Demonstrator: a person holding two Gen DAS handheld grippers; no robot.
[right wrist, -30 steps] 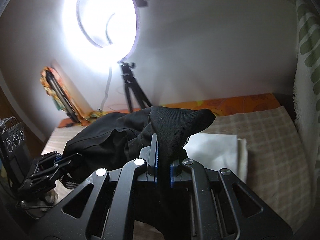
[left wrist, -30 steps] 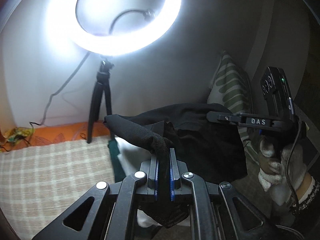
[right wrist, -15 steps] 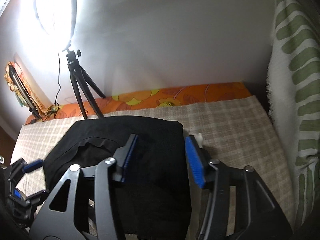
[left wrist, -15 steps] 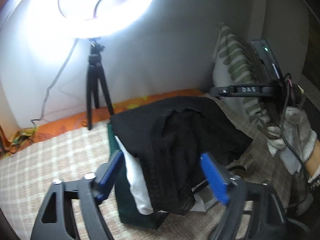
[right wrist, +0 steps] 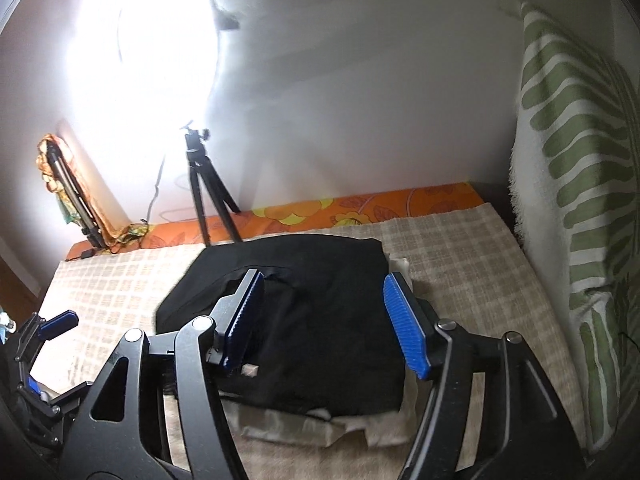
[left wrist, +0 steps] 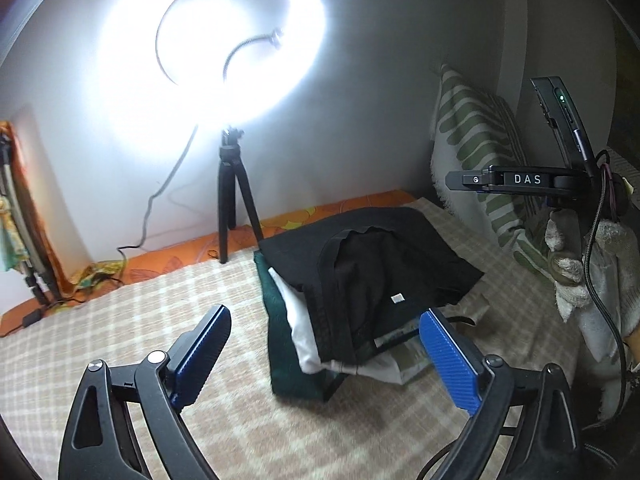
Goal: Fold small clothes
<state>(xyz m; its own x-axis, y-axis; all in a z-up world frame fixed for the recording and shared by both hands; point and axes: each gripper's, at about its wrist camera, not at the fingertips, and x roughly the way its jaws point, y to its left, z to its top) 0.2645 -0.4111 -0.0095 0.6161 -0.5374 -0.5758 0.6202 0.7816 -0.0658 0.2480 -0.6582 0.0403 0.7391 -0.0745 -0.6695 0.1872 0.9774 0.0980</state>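
Observation:
A folded black garment (left wrist: 384, 268) lies on top of a small stack with a white piece (left wrist: 300, 320) and a dark green piece (left wrist: 280, 344) under it, on the checked beige bed cover (left wrist: 120, 320). It shows in the right wrist view too (right wrist: 320, 312). My left gripper (left wrist: 324, 356) is open and empty, hovering just in front of the stack. My right gripper (right wrist: 324, 320) is open and empty above the black garment; it also shows at the right of the left wrist view (left wrist: 516, 180).
A lit ring light on a black tripod (left wrist: 236, 200) stands at the back by the wall. A green-and-white patterned pillow (right wrist: 576, 200) leans on the right. An orange floral sheet (right wrist: 360, 208) edges the back. Cables (left wrist: 152, 216) run along the wall.
Both grippers held the black garment one second ago. They opened and let it drop onto the stack, then drew back and spread wider.

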